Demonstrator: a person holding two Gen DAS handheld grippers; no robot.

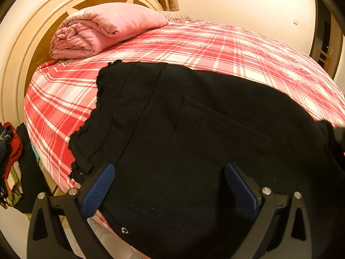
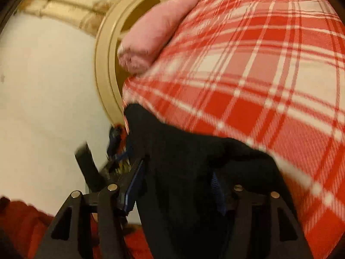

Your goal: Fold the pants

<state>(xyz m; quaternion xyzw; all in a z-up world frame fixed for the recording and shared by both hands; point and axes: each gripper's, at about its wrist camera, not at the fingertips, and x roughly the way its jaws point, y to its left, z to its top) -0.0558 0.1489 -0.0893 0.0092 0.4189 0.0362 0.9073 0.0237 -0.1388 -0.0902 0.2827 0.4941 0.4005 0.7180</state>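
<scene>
The black pants (image 1: 194,129) lie spread on the bed (image 1: 215,49), near its front edge, with a back pocket facing up and a frilled hem or waist edge toward the headboard (image 1: 25,49). Part of the fabric hangs over the front edge of the bed, where a small metal rivet shows. In the right wrist view the pants (image 2: 183,161) bunch up into a dark ridge on the plaid sheet.

The left gripper (image 1: 172,185) hovers over the pocket area with its blue-padded fingers (image 1: 101,187) spread wide; the cloth lies below and between them, and the pads do not press on it. The right gripper (image 2: 174,185) has a fold of the pants between its fingers (image 2: 134,183). The fingers stand at a middling width; the picture is blurred, and I cannot tell whether the pads grip the cloth or only flank it.

The bed is covered by a red, pink and white plaid sheet. A folded pink quilt (image 1: 103,30) rests at the head of the bed, well apart from the pants, against the rounded cream headboard. To the left of the bed, a pile of coloured clothes (image 1: 10,164) sits low beside the frame. Cream walls close the room, with a door at the far right.
</scene>
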